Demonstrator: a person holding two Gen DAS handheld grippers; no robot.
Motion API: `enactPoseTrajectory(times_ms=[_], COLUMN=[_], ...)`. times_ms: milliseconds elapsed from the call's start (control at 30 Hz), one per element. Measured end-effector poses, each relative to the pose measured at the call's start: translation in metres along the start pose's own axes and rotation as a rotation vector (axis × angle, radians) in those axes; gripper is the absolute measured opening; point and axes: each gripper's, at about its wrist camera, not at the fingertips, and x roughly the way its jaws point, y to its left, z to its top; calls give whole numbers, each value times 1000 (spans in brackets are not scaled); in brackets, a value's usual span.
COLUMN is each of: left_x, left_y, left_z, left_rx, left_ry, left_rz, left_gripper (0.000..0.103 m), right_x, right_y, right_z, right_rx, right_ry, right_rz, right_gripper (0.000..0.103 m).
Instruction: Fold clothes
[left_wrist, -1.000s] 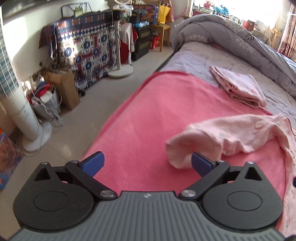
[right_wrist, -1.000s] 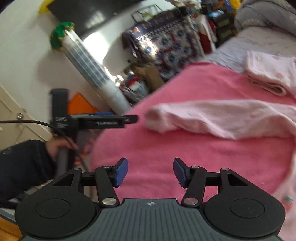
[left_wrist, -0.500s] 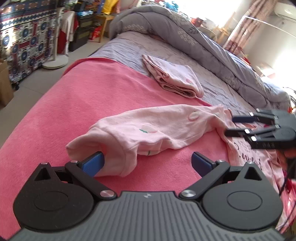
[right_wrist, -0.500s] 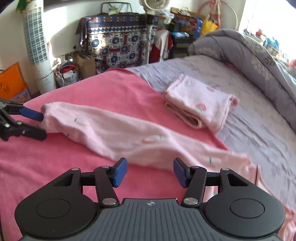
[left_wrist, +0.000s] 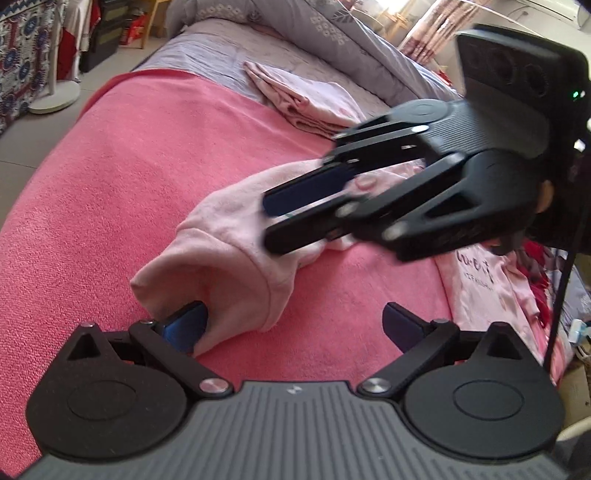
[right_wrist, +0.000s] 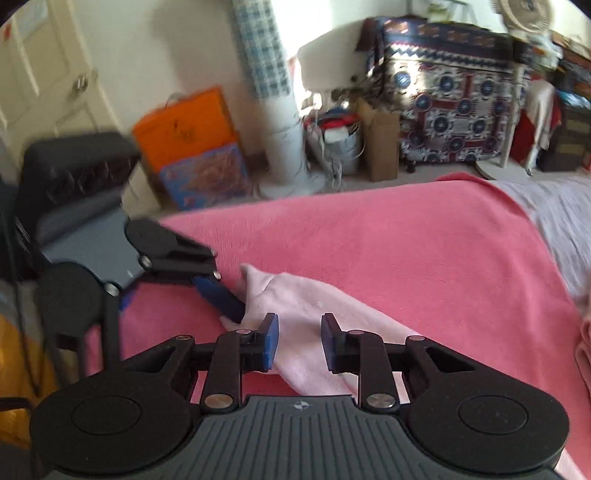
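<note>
Now the soft pink sleeve (left_wrist: 236, 236) runs from cuff at seven o'clock toward two across the nubby coral blanket (left_wrist: 129, 155), left tongs (left_wrist: 291, 325) spread around its cuff, right tongs (right_wrist: 297, 343) narrowing, unpinched.

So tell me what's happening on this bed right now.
A person is folding a pale pink garment on a pink blanket. The left hand-held gripper is open, one finger tucked into the sleeve cuff. The right hand-held gripper has just been closing over the sleeve further along but isn't pinching it yet. A folded pink piece lies further up the bed.
</note>
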Motion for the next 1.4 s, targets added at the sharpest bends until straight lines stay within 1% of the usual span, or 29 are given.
enactPoseTrajectory(times_ms=[67, 133, 233, 367, 433, 500, 533, 567, 633, 700, 733, 833, 867, 933, 1000, 1100, 1200, 1233, 1300, 1367, 1400], left_x=[0, 0, -1, -5, -6, -8, -9, -10, -12, -13, -13, -14, -14, -15, -12, -14, -16, -17, -17, -17, -17], left_y=[2, -1, -4, 4, 7, 7, 8, 9, 12, 14, 14, 14, 14, 14, 15, 16, 17, 17, 18, 17, 17], left_z=[-3, -8, -15, -16, -16, -16, -17, -17, -19, -21, -22, -24, -25, -27, -26, -28, -29, -30, -30, -30, -31], left_rx=[13, 56, 118, 85, 77, 83, 83, 82, 66, 57, 57, 66, 70, 77, 72, 57, 45, 42, 41, 48, 53], left_ry=[9, 14, 11, -7, -5, -2, -1, -1, -12, -21, -23, -23, -23, -29, -41, -49, -57, -59, -57, -54, -54], left_rz=[-27, -36, -40, -82, -102, -111, -116, -121, -131, -138, -139, -137, -136, -131, -123, -124, -127, -129, -131, -129, -128], left_gripper=[101, 102, 102, 102, 102, 102, 102, 102, 102, 102, 102, 102, 102, 102, 102, 102, 102, 102, 102, 102, 102], right_x=[21, 37, 51, 58, 56, 45, 37, 28, 12, 8, 8, 25, 31, 41, 44, 37, 19, 12, 4, 0, 1], right_y=[9, 11, 9, 13, 16, 16, 18, 20, 25, 35, 41, 52, 48, 38, 32, 44, 53, 52, 51, 52, 52], right_z=[2, 3, 5, 3, 4, 11, 16, 19, 28, 35, 38, 37, 37, 36, 39, 45, 43, 42, 43, 48, 50], right_rx=[-65, -108, -82, -109, -105, -82, -79, -70, -19, -3, -16, -76, -50, 19, 51, 14, 27, 52, 70, 68, 78], right_ry=[44, 63, 69, 63, 71, 55, 31, 8, -10, 16, 41, 112, 124, 131, 118, 109, 52, 26, 17, 38, 50], right_rz=[-82, -160, -176, -184, -188, -196, -187, -158, -61, 26, 53, 26, 7, -39, -107, -157, -116, -92, -30, 67, 101], right_gripper=[27, 26, 25, 27, 27, 27, 28, 28, 28, 26, 25, 23, 21, 21, 31, 32, 32, 32, 31, 29, 29])
